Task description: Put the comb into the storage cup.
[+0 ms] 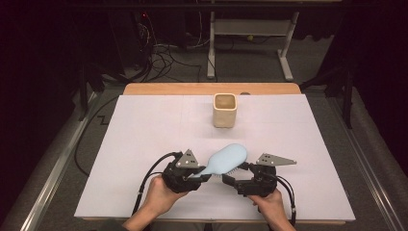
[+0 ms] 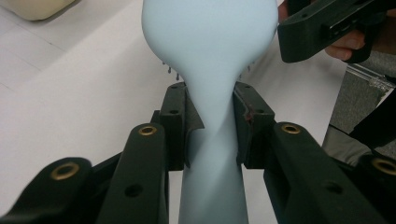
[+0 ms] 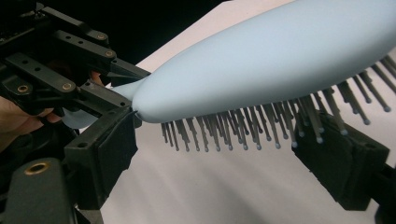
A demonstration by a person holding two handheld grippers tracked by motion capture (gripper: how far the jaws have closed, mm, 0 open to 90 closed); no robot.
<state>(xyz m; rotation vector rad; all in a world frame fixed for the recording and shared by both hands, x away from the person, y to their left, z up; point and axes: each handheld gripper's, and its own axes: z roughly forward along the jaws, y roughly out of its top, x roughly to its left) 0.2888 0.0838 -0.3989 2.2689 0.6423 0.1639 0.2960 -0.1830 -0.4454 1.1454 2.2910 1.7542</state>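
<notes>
Near the table's front edge, the left gripper (image 1: 198, 176) is clamped on the handle of the pale blue hairbrush (image 1: 227, 160), its jaws pressed against both sides of the neck. Just beside it, the right gripper (image 1: 231, 180) has its jaws spread wide under the brush head, bristles pointing down between them. The brush is held above the white table sheet (image 1: 144, 139), which lies bare to both sides. Farther back, well apart, a cream square cup (image 1: 224, 110) stands upright near the far edge.
</notes>
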